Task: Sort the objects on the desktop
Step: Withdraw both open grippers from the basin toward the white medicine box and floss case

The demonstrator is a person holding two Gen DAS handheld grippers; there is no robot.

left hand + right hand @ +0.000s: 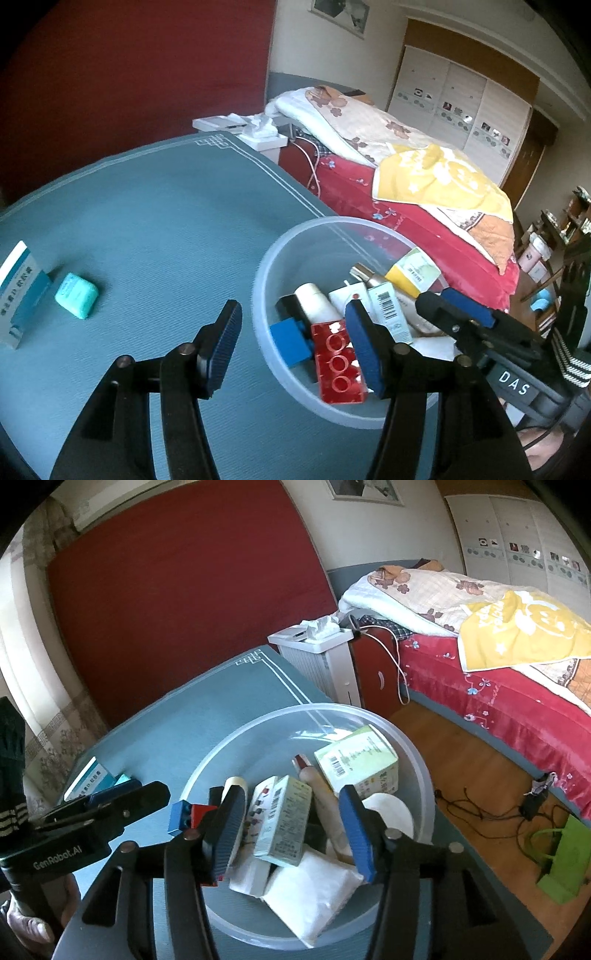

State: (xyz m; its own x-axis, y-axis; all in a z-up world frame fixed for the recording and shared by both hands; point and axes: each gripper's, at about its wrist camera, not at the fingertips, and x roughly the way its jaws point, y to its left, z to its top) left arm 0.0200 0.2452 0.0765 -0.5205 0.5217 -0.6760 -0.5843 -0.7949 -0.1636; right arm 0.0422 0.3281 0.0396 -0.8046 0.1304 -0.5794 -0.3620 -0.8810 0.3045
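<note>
Beyond your table, at the far right, you have a bed (517,709) with a red cover, a yellow towel (517,627) lying on top. A white cabinet (325,657) stands between table and bed. On the floor to the right sits a green bag (565,864).

A big dark red board (184,590) is leaning against the wall. A bed (517,701) with a red cover is standing by the white wardrobe (454,107), and a yellow blanket (524,627) is lying on it. Sunlight is falling on the wooden floor (461,768). A picture (365,489) is hanging on the wall.
</note>
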